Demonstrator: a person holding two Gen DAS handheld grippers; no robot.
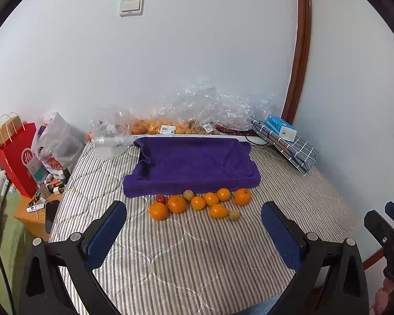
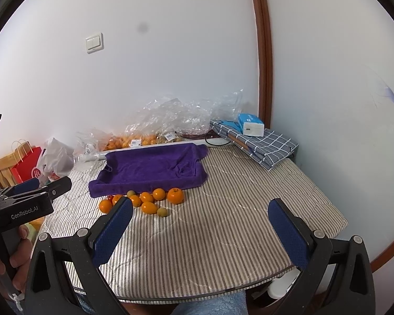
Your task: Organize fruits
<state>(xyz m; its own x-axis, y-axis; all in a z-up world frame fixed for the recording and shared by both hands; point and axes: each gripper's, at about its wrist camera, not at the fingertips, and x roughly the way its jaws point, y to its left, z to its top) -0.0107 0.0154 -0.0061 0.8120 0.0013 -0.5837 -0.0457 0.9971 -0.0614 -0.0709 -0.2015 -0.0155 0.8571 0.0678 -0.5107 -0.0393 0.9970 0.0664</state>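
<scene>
Several oranges (image 1: 177, 204) lie in a loose cluster on the striped mattress (image 1: 170, 257), with a small red fruit (image 1: 160, 198) and two small tan fruits (image 1: 234, 215) among them. Behind them sits a tray lined with a purple towel (image 1: 191, 165), nothing in it. The same cluster (image 2: 149, 207) and towel tray (image 2: 149, 169) show in the right wrist view. My left gripper (image 1: 194, 210) is open and empty, short of the fruit. My right gripper (image 2: 201, 207) is open and empty, to the right of the cluster.
Clear plastic bags with more oranges (image 1: 155, 127) lie against the wall. A folded checked cloth (image 1: 289, 144) with a blue tissue pack (image 1: 279, 124) is at the back right. A red paper bag (image 1: 18, 157) and a cluttered bedside table (image 1: 36, 210) stand left.
</scene>
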